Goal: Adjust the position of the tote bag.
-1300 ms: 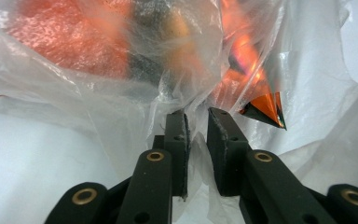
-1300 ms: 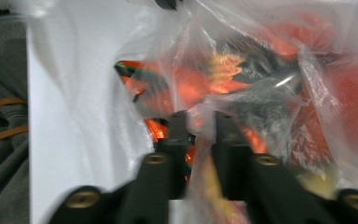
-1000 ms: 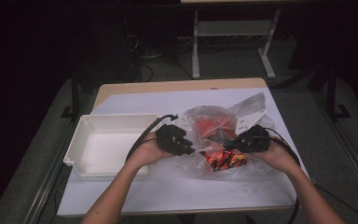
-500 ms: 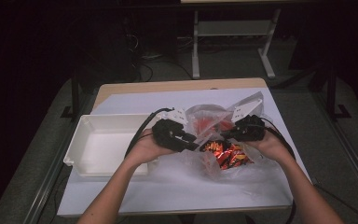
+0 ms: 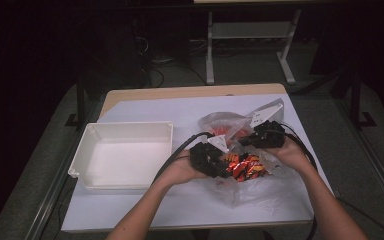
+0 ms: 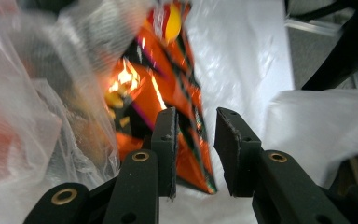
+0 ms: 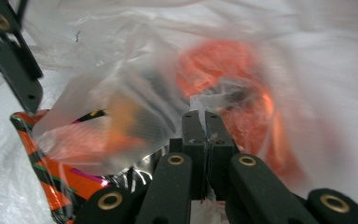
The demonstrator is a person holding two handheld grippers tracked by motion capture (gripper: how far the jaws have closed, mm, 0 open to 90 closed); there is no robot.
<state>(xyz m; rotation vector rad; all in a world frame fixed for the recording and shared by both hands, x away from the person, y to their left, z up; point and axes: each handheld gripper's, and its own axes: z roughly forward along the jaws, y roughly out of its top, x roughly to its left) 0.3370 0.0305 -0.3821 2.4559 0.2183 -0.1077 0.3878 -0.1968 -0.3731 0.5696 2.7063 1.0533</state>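
Observation:
A clear plastic bag (image 5: 219, 122) of orange snack packets (image 5: 245, 167) lies on the white table cover. My right gripper (image 5: 243, 142) is shut on a fold of the bag's film (image 7: 121, 107) and holds it up; more packets (image 7: 51, 186) show through the film. My left gripper (image 5: 225, 170) is at the bag's mouth, among the packets. Its jaws have just been closing a little but still stand apart (image 6: 196, 126). The lower end of an orange packet (image 6: 168, 93) lies in the gap, and the pads do not press on it. Crumpled film (image 6: 28, 116) is to the left of it.
A white tray (image 5: 125, 125) with nothing in it stands left of the bag, close to my left forearm. The table's front edge (image 5: 190, 226) is near my elbows. Table legs and a dark floor lie beyond the far edge.
My left gripper has moved right and down, from beside the bag into the packets at its mouth. My right gripper has shifted slightly up and back with the film still pinched.

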